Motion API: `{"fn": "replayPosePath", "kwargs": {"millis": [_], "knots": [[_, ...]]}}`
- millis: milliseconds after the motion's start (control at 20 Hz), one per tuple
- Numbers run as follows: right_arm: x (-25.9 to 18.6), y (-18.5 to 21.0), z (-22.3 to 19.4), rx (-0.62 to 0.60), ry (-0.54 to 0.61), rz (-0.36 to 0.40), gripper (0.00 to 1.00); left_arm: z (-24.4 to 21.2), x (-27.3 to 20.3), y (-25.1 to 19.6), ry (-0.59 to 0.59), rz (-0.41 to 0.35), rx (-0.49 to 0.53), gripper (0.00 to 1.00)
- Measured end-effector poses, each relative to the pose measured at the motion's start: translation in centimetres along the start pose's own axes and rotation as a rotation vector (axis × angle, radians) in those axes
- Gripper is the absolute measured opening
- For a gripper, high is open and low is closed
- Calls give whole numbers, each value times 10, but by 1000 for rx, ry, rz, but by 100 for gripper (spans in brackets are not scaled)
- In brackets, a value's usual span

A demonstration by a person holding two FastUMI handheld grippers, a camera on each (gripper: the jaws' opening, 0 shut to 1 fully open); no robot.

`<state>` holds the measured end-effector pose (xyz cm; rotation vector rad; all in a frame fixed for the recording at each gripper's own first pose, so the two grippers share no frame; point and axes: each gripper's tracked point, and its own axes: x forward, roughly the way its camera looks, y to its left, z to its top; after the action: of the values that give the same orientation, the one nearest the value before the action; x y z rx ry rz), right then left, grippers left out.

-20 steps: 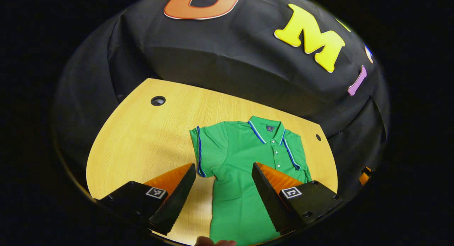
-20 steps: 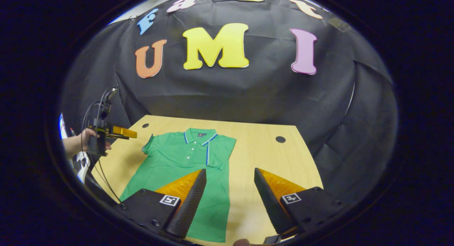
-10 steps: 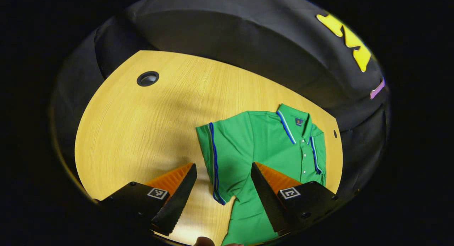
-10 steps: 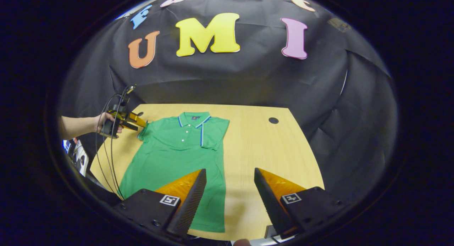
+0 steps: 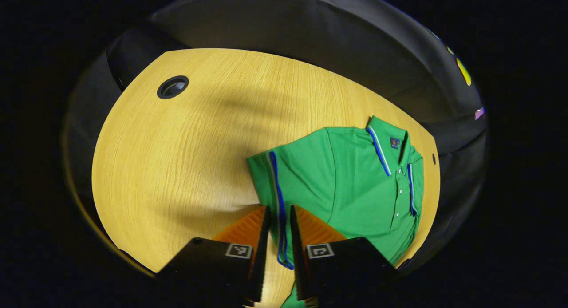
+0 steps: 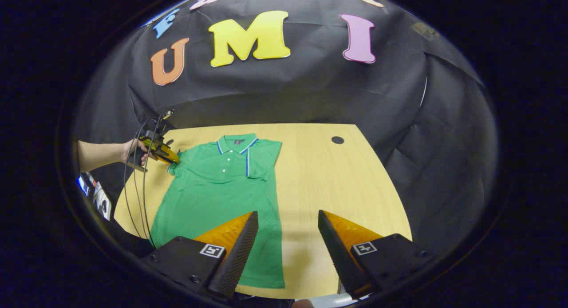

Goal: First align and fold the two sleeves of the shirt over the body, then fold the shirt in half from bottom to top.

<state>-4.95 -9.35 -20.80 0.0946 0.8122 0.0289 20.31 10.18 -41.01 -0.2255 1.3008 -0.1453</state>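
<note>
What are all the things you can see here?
shirt: one, green with blue and white trim, flat on the table, one sleeve already folded over the body
sleeve: one, green with a blue-striped cuff, spread out at the shirt's side, its cuff between the left hand-held gripper's fingers
table: one, light wood, under the shirt
holes: two, dark and round, near the table's far corners
cables: several, dark, hanging from the left hand-held gripper
left hand-held gripper: one, fingers closed on the cuff
right hand-held gripper: one, fingers wide apart above the table's near edge, holding nothing
hand: one, gripping the left hand-held gripper
</note>
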Motion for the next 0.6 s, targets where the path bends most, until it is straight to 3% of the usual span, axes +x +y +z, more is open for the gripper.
{"fn": "replayPosePath", "kwargs": {"millis": [50,100,150,400,600], "knots": [[0,-4,0,-1,-10,-15,89,-1,0,2,6,11,-5,14],[-1,-7,3,-9,-17,-35,96,-1,-1,0,9,10,-13,7],[-1,-8,2,-16,-26,-40,96,0,-3,-1,5,9,-20,4],[-1,-2,1,-19,-38,-24,97,11,-22,-9,-45,2,12,3],[-2,2,3,-18,-47,-6,98,21,-43,-41,-92,-36,64,3]]}}
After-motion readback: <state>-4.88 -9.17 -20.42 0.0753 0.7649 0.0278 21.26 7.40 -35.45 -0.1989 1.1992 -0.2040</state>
